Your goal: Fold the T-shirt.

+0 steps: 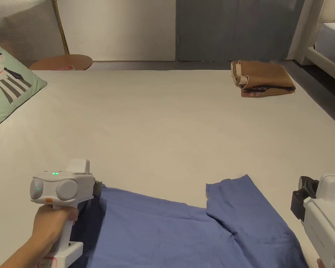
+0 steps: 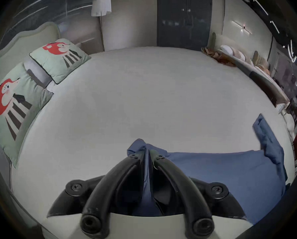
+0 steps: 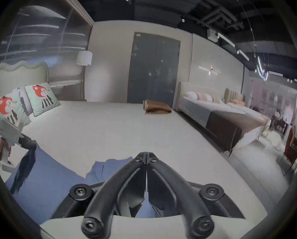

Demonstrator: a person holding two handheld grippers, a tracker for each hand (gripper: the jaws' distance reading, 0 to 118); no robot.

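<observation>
Blue T-shirt (image 1: 184,230) spread on the pale bed (image 1: 163,122), one corner pinched.
Soft, light, limp cloth: best taken at corners and hems. The left gripper (image 2: 147,154) clamps a bunched edge between its jaws; the right gripper (image 3: 146,156) is closed empty, sleeve (image 3: 110,165) just left of its tips.

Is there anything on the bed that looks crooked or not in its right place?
The blue T-shirt is not flat: one sleeve lies folded over at an angle, and the left claw pinches a bunched edge. A brown folded garment sits alone near the far corner of the bed.
</observation>
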